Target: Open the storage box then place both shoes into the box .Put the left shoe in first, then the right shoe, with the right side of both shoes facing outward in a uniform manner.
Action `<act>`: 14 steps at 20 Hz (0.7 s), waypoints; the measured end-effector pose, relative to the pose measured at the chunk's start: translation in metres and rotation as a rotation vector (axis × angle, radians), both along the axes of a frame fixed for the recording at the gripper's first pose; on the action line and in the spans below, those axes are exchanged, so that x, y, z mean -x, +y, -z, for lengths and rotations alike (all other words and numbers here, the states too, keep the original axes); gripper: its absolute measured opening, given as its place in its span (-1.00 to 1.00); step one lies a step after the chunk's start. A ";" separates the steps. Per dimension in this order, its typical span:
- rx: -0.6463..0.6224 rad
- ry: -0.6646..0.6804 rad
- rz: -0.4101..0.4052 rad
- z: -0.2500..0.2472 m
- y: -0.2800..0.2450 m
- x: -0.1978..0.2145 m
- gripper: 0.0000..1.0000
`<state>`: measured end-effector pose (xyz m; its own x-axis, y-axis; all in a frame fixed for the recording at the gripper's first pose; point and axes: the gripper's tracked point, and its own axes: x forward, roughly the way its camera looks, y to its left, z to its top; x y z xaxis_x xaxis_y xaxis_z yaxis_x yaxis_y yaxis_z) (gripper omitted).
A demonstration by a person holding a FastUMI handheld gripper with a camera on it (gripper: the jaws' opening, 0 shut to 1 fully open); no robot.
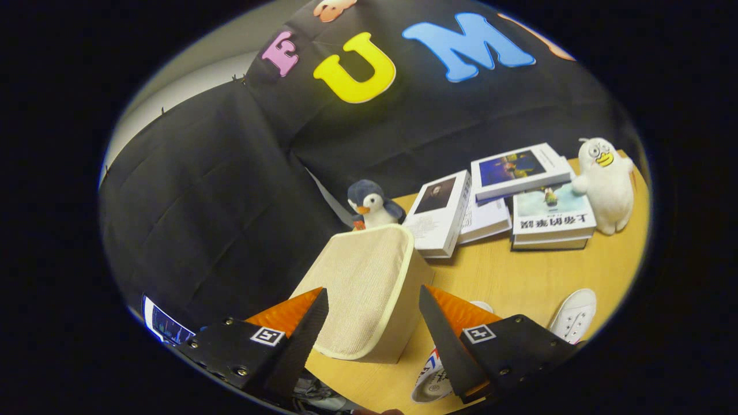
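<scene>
A beige fabric storage box (369, 291) with a pale piped lid stands on the wooden table (507, 271), lid down. My gripper (373, 305) hovers over its near end, open, the two orange-and-black fingers (444, 328) spread to either side of the lid and apart from it. One white shoe (573, 316) lies on the table to the right, beyond the right finger. A second white shoe (433, 377) with red and blue marks lies partly hidden under the right finger.
A penguin plush (372, 204) sits just behind the box. Several books (519, 196) are piled at the back of the table, with a white ghost-like plush (605, 184) beside them. A lit screen (164, 327) shows past the left finger, off the table edge.
</scene>
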<state>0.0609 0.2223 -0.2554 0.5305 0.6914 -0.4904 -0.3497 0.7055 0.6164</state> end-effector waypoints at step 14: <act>-0.235 0.356 -0.101 0.050 0.060 -0.003 0.43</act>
<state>0.0634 0.2828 -0.3053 0.2804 0.8458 -0.4538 -0.1465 0.5049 0.8507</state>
